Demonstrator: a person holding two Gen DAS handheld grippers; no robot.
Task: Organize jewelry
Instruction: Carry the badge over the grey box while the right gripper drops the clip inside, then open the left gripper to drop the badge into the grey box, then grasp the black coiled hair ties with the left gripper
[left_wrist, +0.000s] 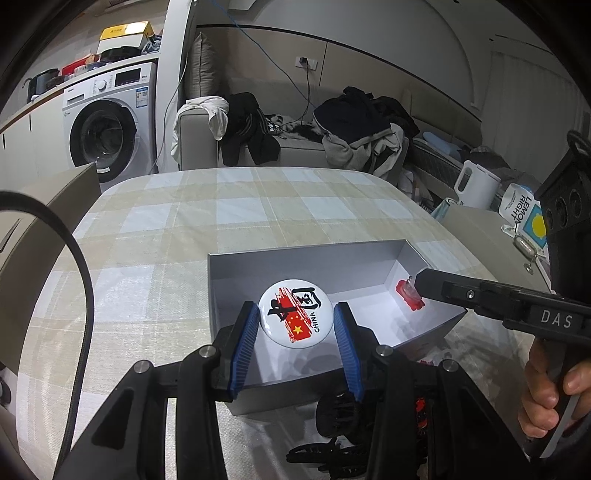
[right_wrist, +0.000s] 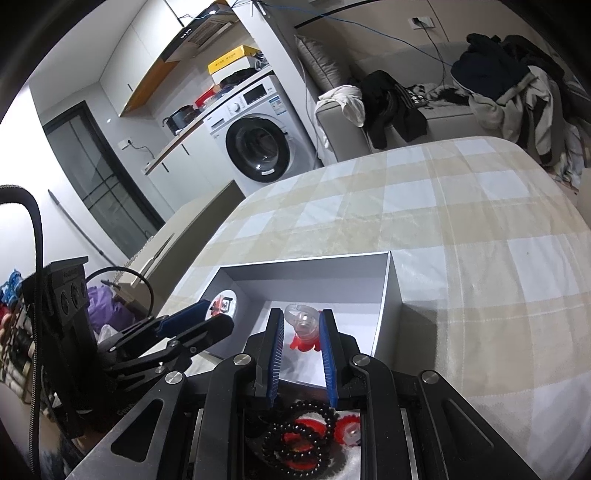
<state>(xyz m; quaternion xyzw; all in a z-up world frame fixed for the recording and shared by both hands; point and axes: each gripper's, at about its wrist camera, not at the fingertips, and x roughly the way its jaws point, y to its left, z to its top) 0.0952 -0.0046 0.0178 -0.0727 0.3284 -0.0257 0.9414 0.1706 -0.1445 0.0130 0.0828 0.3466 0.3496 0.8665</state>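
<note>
A grey open box (left_wrist: 303, 264) (right_wrist: 393, 295) sits on the checked tablecloth. A round white badge (left_wrist: 295, 312) printed with red and "CHINA" hovers over the box between the blue pads of my left gripper (left_wrist: 295, 321), touching neither pad; it also shows in the right wrist view (right_wrist: 222, 303). My left gripper is open. A clear ring with a red ornament (right_wrist: 304, 328) (left_wrist: 409, 293) lies in the box's right end, between the open pads of my right gripper (right_wrist: 303, 332). A black bead bracelet (right_wrist: 299, 435) and red pieces lie on the table under my right gripper.
Black hair claws (left_wrist: 332, 432) lie on the table near the box's front. A white kettle (left_wrist: 476, 182) and a lemon packet (left_wrist: 524, 216) stand at the right. A washing machine (left_wrist: 107, 125) and a sofa with clothes (left_wrist: 354, 125) are behind the table.
</note>
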